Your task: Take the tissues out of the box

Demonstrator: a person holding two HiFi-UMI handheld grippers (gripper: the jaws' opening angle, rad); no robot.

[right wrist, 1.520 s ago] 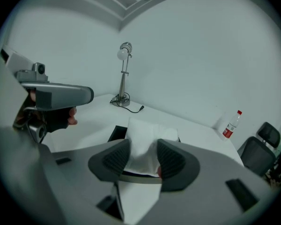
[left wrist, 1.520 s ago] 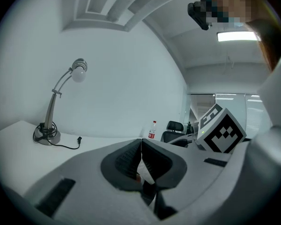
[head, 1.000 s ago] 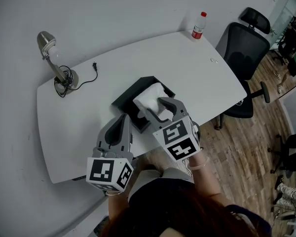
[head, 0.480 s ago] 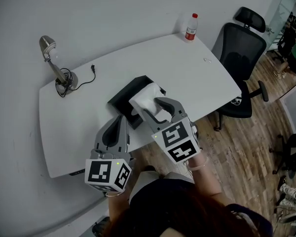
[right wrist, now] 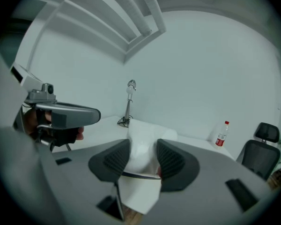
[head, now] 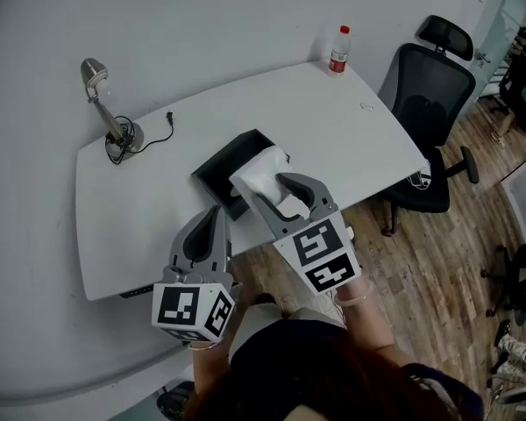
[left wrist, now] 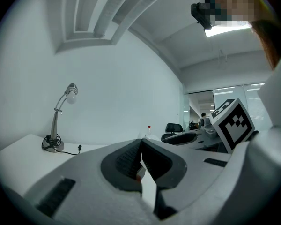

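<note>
- While the right hand-held gripper (head: 267, 191) reaches over the near edge of the white table (head: 333, 121), its jaws stand part-way apart and press from both sides on a wad of white tissues (head: 261, 172).
- Seen from the right gripper view, the tissues (right wrist: 141, 146) fill the gap between the ribbed pads (right wrist: 117, 161), and a loose flap hangs down below them.
- Just behind the wad, at the middle of the head view, lies the open black box (head: 228, 160); the tissues overlap its near end, and I cannot tell whether their lower part is still inside.
- The left hand-held gripper (head: 214, 210) hangs lower left of the box, apart from it, with its jaws brought together and nothing between them; the left gripper view shows the tips (left wrist: 140, 142) meeting.
- A silver desk lamp (head: 105, 112) stands at the upper left of the table with a black cable (head: 158, 128) beside it.
- A red-capped bottle (head: 338, 49) stands at the far edge, top centre-right.
- A black office chair (head: 434, 95) sits at the table's right end.
</note>
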